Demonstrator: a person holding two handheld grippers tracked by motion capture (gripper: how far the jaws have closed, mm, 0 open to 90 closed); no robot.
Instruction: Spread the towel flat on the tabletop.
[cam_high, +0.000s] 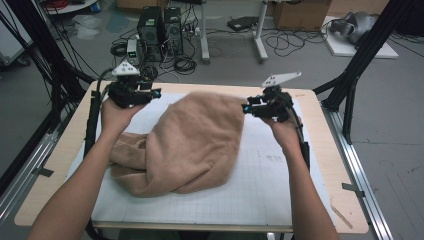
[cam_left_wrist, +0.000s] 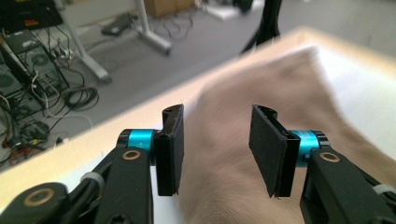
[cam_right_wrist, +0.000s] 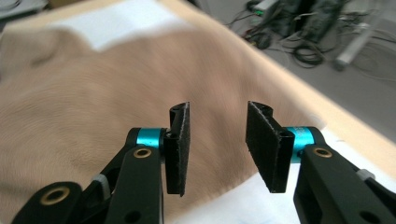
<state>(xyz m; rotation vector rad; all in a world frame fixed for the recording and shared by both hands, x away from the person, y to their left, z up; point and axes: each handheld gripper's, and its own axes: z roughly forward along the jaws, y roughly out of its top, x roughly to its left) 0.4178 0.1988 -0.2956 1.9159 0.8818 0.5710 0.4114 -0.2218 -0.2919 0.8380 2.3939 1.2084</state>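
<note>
A tan towel (cam_high: 185, 142) lies bunched and partly folded on the white grid mat (cam_high: 270, 175), its far edge blurred. My left gripper (cam_high: 156, 93) is held above the table's far left, beside the towel's far corner, jaws open with nothing between them. In the left gripper view the left gripper (cam_left_wrist: 217, 149) points over the blurred towel (cam_left_wrist: 280, 107). My right gripper (cam_high: 246, 108) hovers at the towel's far right edge, also open. In the right gripper view the right gripper (cam_right_wrist: 217, 147) has empty jaws, and the towel (cam_right_wrist: 93, 107) spreads beneath and beyond them.
The mat covers a wooden table (cam_high: 325, 135) with black frame posts (cam_high: 357, 65) at both sides. Beyond the far edge the floor holds computer towers (cam_high: 160, 27), tangled cables (cam_high: 185, 62) and a desk leg (cam_high: 260, 47). Bare mat lies to the right of the towel.
</note>
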